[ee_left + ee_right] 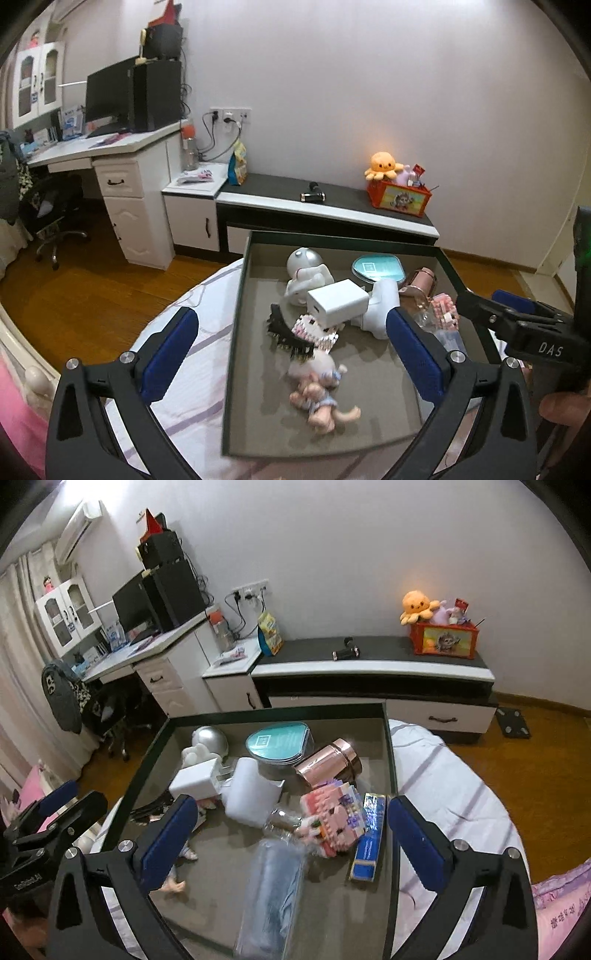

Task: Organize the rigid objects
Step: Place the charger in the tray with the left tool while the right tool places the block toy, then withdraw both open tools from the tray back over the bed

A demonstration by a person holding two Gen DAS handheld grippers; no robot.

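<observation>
A dark-rimmed tray with a grey floor lies on a bed and holds the objects. In it are a white charger cube, a white robot figure, a teal-lidded tin, a rose-gold cylinder, a pink block figure, a blue box and a clear plastic pack. My left gripper hangs open over the tray's near half, above a small doll figurine and touching nothing. My right gripper is open above the block figure and plastic pack, gripping nothing.
The bed cover is white with purple stripes. Beyond the tray stand a low black-and-white cabinet with an orange toy box, and a white desk with a monitor. A wood floor lies between. A black comb rests in the tray.
</observation>
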